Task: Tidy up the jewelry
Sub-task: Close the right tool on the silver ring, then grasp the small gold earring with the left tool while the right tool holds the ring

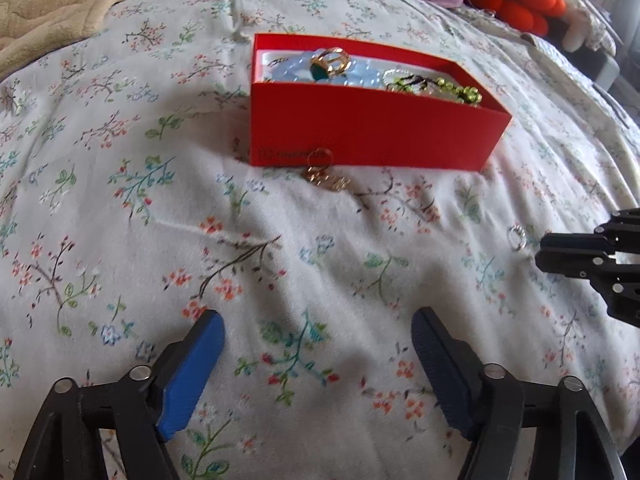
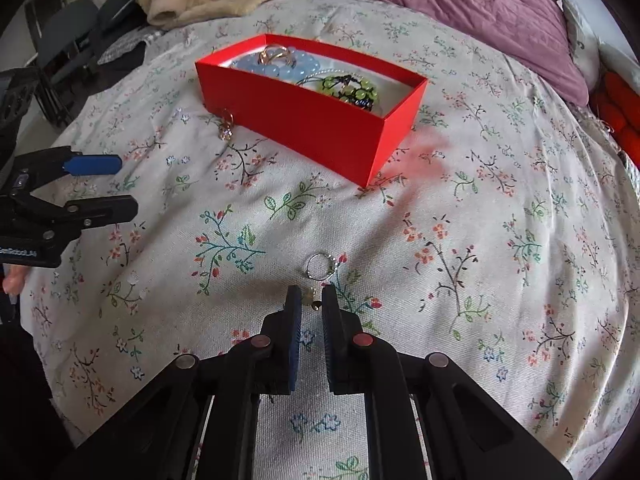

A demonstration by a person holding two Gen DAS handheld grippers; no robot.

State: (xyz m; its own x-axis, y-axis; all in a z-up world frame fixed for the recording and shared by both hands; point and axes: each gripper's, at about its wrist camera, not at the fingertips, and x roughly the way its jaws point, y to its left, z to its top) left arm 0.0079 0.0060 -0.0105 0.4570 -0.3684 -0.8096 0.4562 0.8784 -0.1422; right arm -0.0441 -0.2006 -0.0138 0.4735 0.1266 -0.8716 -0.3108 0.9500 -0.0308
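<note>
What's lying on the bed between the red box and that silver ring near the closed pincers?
Only bare floral bedspread lies between the red box and the silver ring, as the right wrist view shows. The gold earring sits off to the side.

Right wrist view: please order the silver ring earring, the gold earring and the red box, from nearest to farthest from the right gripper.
1. Silver ring earring, at the right gripper's tips.
2. Red box, ahead at centre; its near corner is closest.
3. Gold earring, ahead-left, against the box's wall.
</note>
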